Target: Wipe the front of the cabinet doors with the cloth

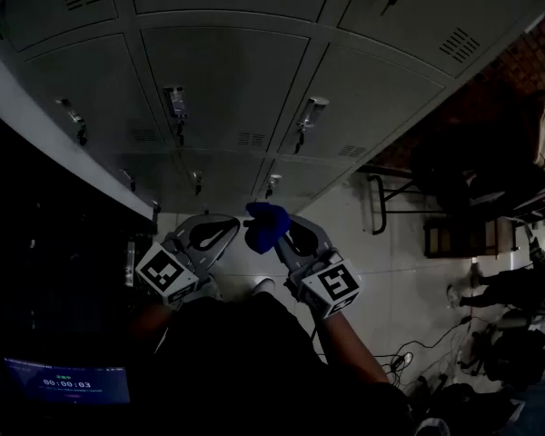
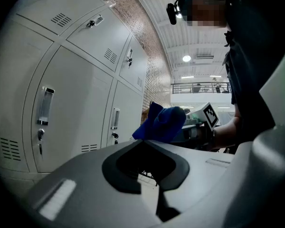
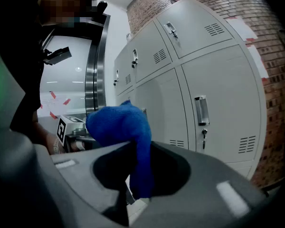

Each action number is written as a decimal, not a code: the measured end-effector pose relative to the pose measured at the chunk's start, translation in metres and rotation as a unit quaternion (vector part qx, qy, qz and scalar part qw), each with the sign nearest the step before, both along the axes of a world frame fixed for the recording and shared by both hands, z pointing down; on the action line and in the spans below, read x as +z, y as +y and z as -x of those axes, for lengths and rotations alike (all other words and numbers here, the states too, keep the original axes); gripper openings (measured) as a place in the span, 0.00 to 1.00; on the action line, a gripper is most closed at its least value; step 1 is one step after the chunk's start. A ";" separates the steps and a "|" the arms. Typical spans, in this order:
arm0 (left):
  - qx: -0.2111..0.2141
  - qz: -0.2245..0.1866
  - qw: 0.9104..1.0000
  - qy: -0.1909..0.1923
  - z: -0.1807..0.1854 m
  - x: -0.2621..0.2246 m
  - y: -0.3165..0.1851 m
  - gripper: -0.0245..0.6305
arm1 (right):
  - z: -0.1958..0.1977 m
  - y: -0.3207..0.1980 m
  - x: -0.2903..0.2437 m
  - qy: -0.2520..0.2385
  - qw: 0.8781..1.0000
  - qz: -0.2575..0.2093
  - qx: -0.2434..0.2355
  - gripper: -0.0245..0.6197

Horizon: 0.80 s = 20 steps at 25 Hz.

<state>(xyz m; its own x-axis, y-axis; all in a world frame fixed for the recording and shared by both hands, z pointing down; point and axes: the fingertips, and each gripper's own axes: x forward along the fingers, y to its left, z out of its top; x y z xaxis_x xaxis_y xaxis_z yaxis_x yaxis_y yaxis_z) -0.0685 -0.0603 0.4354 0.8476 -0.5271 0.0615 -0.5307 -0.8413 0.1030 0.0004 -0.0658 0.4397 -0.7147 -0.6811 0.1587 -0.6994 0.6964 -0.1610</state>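
The grey metal cabinet doors with handles and key locks fill the upper head view and stand ahead of both grippers. A bunched blue cloth sticks up from my right gripper, which is shut on it; a fold hangs down through the jaws, as seen on the cloth in the right gripper view. My left gripper is held just left of it, shut with nothing between its jaws. From the left gripper view the cloth shows beyond the jaw tips. Neither gripper touches the doors.
A metal-framed bench and dark furniture stand to the right on the pale tiled floor. People stand at the far right, with cables on the floor near them. A lit screen glows at the lower left.
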 end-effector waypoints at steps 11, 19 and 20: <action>-0.015 0.003 1.000 -0.009 0.014 0.002 0.000 0.04 | -0.027 -0.072 -0.041 0.025 0.998 0.000 0.052 0.15; -0.021 0.006 1.000 -0.005 0.018 -0.002 -0.004 0.04 | -0.055 -0.148 -0.110 0.046 0.993 -0.034 0.100 0.15; -0.022 0.006 1.000 -0.005 0.018 -0.003 -0.005 0.04 | -0.058 -0.156 -0.119 0.045 0.993 -0.040 0.105 0.15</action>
